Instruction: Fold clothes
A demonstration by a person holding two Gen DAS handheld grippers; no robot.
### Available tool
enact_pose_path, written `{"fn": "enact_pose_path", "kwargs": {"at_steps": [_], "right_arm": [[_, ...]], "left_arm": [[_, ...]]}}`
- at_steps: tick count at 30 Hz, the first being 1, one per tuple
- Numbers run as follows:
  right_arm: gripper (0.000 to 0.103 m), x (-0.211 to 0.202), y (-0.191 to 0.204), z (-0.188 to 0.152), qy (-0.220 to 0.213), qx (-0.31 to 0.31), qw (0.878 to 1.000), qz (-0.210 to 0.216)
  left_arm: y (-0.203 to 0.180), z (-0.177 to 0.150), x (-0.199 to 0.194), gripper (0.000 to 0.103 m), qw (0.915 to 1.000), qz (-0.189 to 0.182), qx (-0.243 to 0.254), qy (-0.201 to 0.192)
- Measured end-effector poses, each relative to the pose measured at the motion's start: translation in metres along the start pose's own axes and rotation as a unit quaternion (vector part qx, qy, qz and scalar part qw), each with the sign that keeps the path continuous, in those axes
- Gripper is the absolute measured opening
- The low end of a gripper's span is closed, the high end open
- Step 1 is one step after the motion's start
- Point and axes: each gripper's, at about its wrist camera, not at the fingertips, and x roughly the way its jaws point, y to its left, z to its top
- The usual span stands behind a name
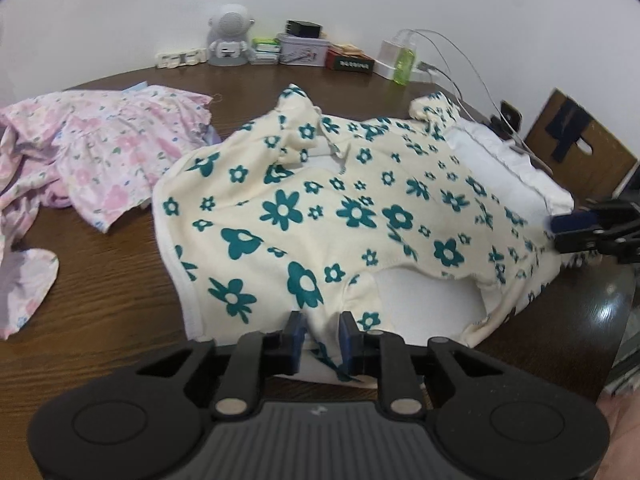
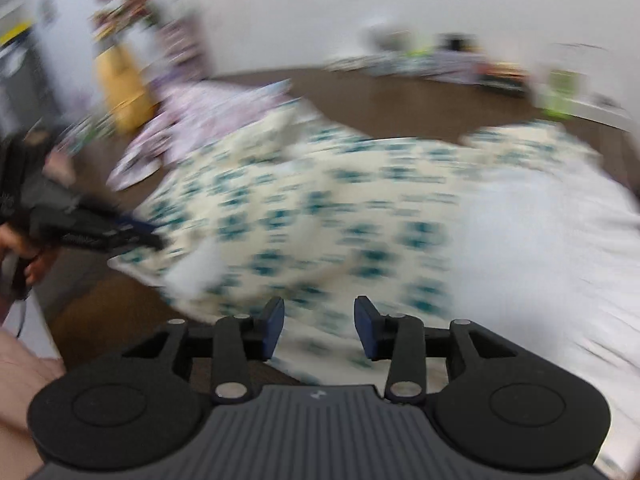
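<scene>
The cream top with teal flowers [image 1: 340, 208] lies spread out in the middle of the brown counter [image 1: 108, 280]. It is a bit bumpy, and white cloth [image 1: 500, 168] peeks out from under it on the right side. I can see white in the gap near its lower edge too.

My left claw [image 1: 323, 334] sits at the near edge of the top. A fold of the cream cloth is pinched between its 2 blue pads [image 1: 296, 336], so it grips the top.

My right claw [image 2: 319, 328] is over the near edge of the same top. Its 2 pads stand apart with a gap between them. The cloth lies below the gap, and I do not see the pads press on it. This view is very blurry. In the left view the right claw shows at the right edge of the top.

A pink flowery garment [image 1: 92, 156] lies bunched up to the left of the top, close beside it.

At the back, by the white wall, stand a small white astronaut toy [image 1: 230, 36], a tin box [image 1: 303, 50] and a green bottle [image 1: 404, 62]. A brown board [image 1: 584, 148] leans on the far right.
</scene>
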Motion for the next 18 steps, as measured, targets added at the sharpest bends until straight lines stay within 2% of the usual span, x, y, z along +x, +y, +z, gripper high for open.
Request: {"fn": "enact_pose_path", "kwargs": {"at_steps": [3, 6, 9, 14, 18], "right_arm": [[0.045, -0.044, -0.036, -0.023, -0.016, 0.044, 0.996, -0.078], [0.046, -0.082, -0.066, -0.051, -0.021, 0.086, 0.984, -0.154], [0.046, -0.105, -0.085, -0.075, -0.022, 0.102, 0.979, -0.175], [0.046, -0.093, -0.102, -0.097, 0.004, 0.095, 0.975, -0.2], [0.046, -0.081, -0.105, -0.099, -0.008, 0.068, 0.983, -0.168]], "left_arm": [[-0.001, 0.004, -0.009, 0.025, 0.9996, 0.0, -0.011, -0.028], [-0.005, 0.01, -0.012, 0.025, 0.9988, 0.006, -0.015, -0.045], [-0.007, 0.014, -0.004, 0.025, 0.9989, 0.018, -0.02, -0.037], [-0.01, 0.012, 0.013, 0.025, 0.9989, 0.036, -0.028, -0.013], [-0.011, 0.012, 0.015, 0.026, 0.9984, 0.048, -0.029, -0.007]]}}
